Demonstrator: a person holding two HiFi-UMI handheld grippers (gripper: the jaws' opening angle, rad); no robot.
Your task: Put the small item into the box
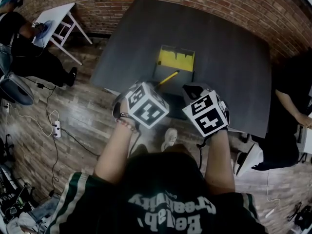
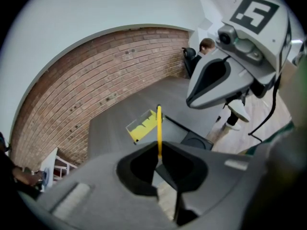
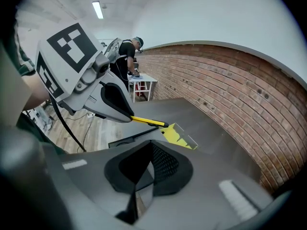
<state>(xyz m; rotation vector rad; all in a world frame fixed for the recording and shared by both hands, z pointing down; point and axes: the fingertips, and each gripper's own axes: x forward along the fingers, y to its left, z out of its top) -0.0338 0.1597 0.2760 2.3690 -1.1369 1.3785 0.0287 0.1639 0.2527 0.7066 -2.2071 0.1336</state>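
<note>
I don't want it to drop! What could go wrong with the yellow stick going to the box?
1. The left claw pinches the yellow stick only at its very end, so it could tilt or slip out.
2. The stick is long next to the small box, so its tip might catch the rim or nudge the box.

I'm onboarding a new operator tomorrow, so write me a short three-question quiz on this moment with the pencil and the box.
1. True or false: the yellow pencil already lies inside the clear box.
2. What grips the pencil? A) the left tongs B) the right tongs C) a bare hand
3. Fill in: the box stands on a dark ___.

Key: 1 false, the pencil is held short of the box; 2 A; 3 table.
</note>
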